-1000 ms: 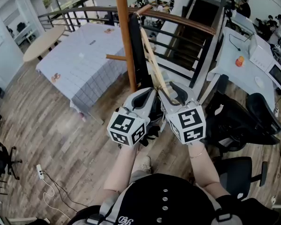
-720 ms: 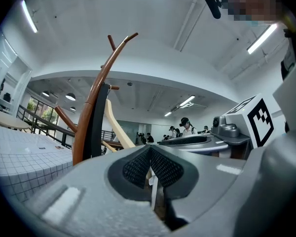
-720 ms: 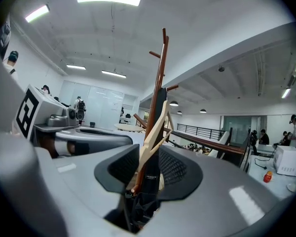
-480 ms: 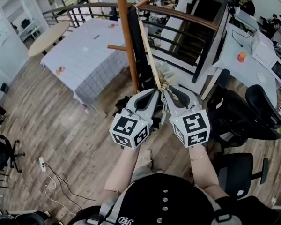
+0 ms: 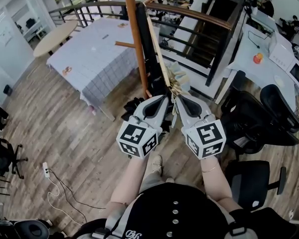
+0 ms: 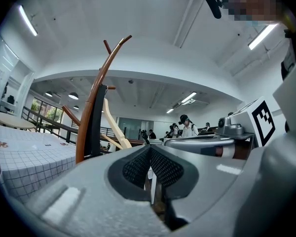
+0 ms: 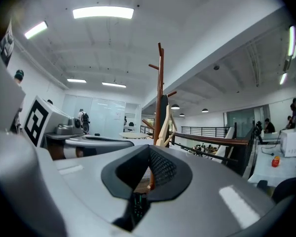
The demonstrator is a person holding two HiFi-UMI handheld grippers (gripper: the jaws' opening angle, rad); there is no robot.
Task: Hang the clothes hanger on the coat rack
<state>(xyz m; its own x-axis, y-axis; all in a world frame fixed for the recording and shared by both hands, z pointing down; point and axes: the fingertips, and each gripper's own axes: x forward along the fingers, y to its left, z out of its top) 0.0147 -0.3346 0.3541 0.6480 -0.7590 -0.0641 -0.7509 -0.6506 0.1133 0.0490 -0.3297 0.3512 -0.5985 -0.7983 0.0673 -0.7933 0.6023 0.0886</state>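
Hanger (image 5: 161, 59) hangs on the rack (image 5: 132, 39), its lower end just ahead of my grippers. Left gripper (image 5: 163, 99) is clenched empty; right gripper (image 5: 180, 99) has just been closing, empty too.

- An open-plan office (on an upper floor): black swivel chairs (image 5: 281, 118) and white desks (image 5: 244, 44) right of the coat rack (image 5: 133, 39).
- Stair railing (image 5: 199, 18) behind it; round table (image 5: 52, 36) to its left.

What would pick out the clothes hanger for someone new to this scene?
Start at the tall brown coat rack in the room's middle. A black item hangs against its pole, and beside that slants the clothes hanger, the only pale, bare-wood piece there.
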